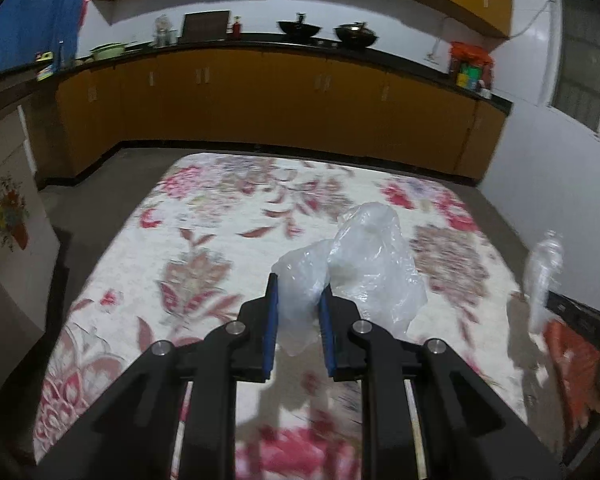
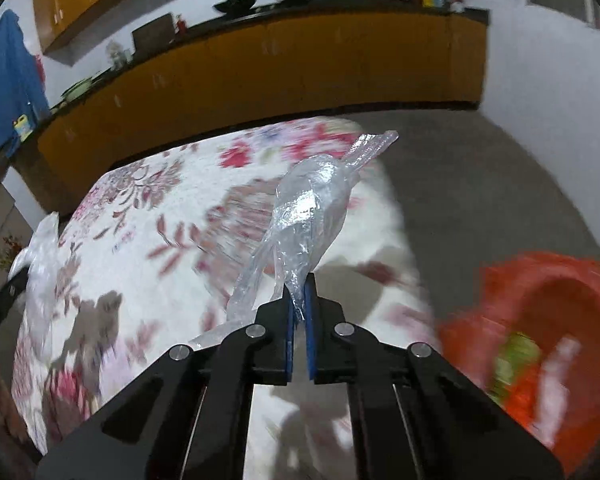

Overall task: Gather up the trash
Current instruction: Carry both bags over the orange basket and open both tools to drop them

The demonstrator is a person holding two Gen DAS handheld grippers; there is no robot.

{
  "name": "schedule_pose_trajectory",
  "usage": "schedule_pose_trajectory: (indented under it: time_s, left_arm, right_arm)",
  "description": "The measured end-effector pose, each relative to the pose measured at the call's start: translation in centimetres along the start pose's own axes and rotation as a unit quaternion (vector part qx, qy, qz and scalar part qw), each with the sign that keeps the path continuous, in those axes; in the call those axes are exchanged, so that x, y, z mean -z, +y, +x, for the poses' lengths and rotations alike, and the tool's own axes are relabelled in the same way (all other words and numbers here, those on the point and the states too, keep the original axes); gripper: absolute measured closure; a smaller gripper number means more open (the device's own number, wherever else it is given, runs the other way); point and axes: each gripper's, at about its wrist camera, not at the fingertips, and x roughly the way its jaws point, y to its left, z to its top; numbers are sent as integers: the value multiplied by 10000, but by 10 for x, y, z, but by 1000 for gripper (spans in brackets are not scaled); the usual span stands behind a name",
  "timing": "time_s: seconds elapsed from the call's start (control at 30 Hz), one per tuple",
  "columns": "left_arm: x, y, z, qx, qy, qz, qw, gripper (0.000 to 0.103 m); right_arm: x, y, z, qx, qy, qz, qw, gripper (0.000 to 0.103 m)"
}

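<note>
My left gripper (image 1: 299,289) is shut on a crumpled white plastic bag (image 1: 364,264) and holds it above the floral rug (image 1: 204,248). My right gripper (image 2: 299,283) is shut on a crushed clear plastic bottle (image 2: 308,208) that sticks up and away from the fingers. The same bottle (image 1: 542,276) shows blurred at the right edge of the left wrist view. The white bag (image 2: 40,264) shows at the left edge of the right wrist view. An orange bin (image 2: 556,320) with some trash inside sits low on the right, beside the rug.
Yellow kitchen cabinets (image 1: 284,104) with a dark countertop run along the far wall, carrying bowls and jars. A white wall (image 1: 560,184) stands to the right. Grey floor (image 2: 480,184) lies between the rug and the wall. A white panel with a flower picture (image 1: 8,216) stands left.
</note>
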Motion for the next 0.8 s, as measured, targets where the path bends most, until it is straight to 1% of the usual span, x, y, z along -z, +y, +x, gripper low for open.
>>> schedule_pose_trajectory:
  time_s: [0.03, 0.17, 0.33, 0.43, 0.6, 0.67, 0.8]
  left_arm:
    - [2, -7, -5, 96, -14, 21, 10000, 84]
    - [10, -45, -28, 544, -45, 147, 9984, 84]
    - [22, -96, -57, 1010, -106, 453, 9938, 84]
    - [28, -124, -71, 1254, -131, 616, 9901, 84]
    - [38, -173, -93, 1681, -136, 867, 9819, 84]
    - [43, -191, -99, 1803, -112, 953, 9789, 84]
    - [52, -221, -103, 1923, -40, 1096, 9752, 84]
  right_arm:
    - [8, -14, -21, 156, -61, 39, 9999, 98]
    - [29, -53, -78, 632, -260, 218, 9974, 98]
    - [51, -90, -128, 962, -410, 589, 9928, 97]
    - [61, -105, -150, 1058, -506, 752, 9903, 97]
    - [71, -124, -176, 1014, -693, 1011, 9873, 97]
    - [73, -128, -181, 970, -735, 1086, 9866, 97]
    - [75, -134, -187, 906, -812, 1166, 9857, 97]
